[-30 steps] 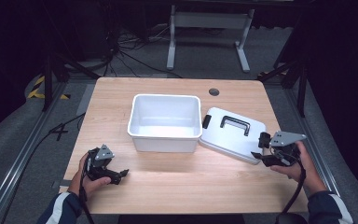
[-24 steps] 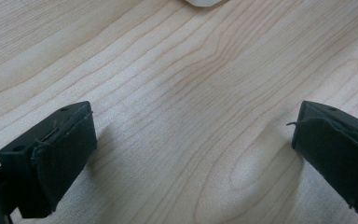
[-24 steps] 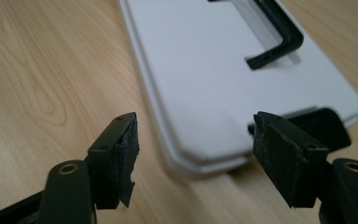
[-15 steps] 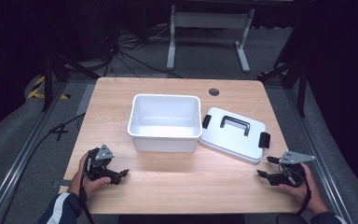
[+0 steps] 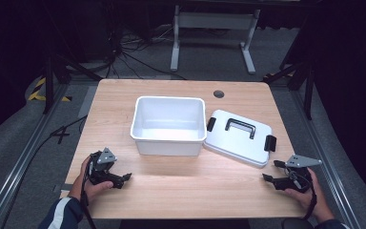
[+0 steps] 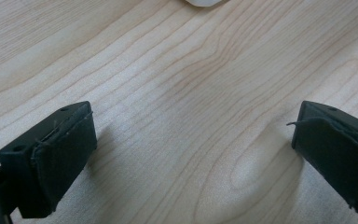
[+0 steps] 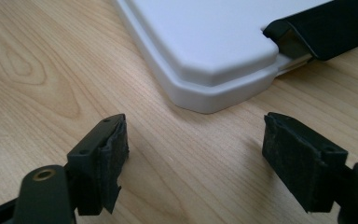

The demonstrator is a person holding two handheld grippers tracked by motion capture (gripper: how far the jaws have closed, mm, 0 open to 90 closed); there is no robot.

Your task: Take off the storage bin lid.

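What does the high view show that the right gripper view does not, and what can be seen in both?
High view alone: the open white bin, the lid's black handle, the left gripper, both hands and the floor around the table.

Right gripper view alone: the lid's near corner up close, with bare wood between the wide-apart jaws, which have just been opening.

Both: the white lid lying flat on the table, one black latch at its edge, and the right gripper, open and apart from the lid.

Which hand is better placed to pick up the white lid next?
Likely the right. The right gripper rests open just off the lid, whose corner lies just ahead of its jaws. The left gripper sits across the table, with the bin nearer to it.
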